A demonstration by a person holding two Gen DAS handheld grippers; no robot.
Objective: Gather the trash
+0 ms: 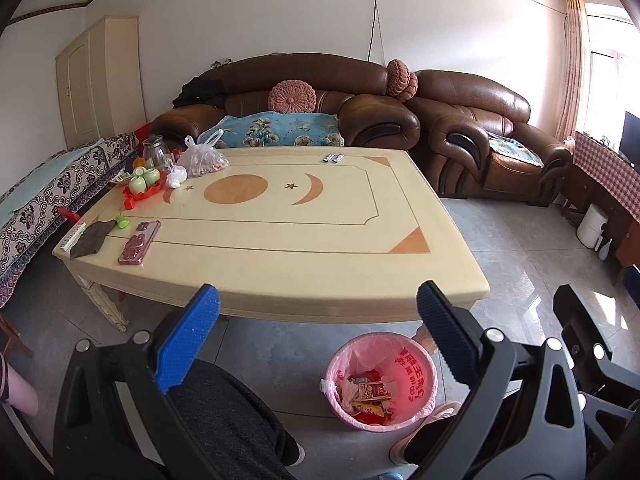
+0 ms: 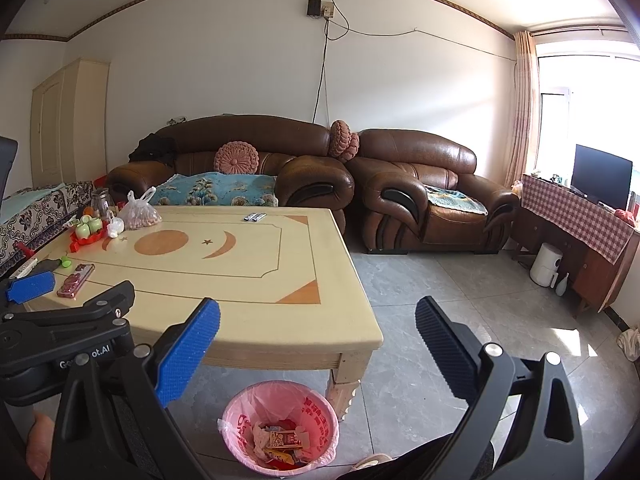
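Note:
A pink-lined trash bin (image 1: pixel 380 380) stands on the floor in front of the cream coffee table (image 1: pixel 280 280); it holds several wrappers and a red-gold box. It also shows in the right wrist view (image 2: pixel 280 428). My left gripper (image 1: pixel 318 308) is open and empty, held above the bin and the table's near edge. My right gripper (image 2: pixel 318 320) is open and empty, above the bin (image 2: pixel 280 428) near the table corner (image 2: pixel 360 336). Two small silver wrappers (image 1: pixel 333 158) lie at the table's far edge, also seen in the right wrist view (image 2: pixel 255 217).
On the table's left stand a red tray with green cups (image 1: pixel 143 184), a bag of nuts (image 1: pixel 204 160), a glass jar (image 1: pixel 154 152), a pink phone (image 1: pixel 140 242), a dark cloth (image 1: pixel 90 238) and a remote (image 1: pixel 73 236). Brown sofas (image 1: pixel 360 112) stand behind. A checkered cabinet (image 2: pixel 576 216) is at right.

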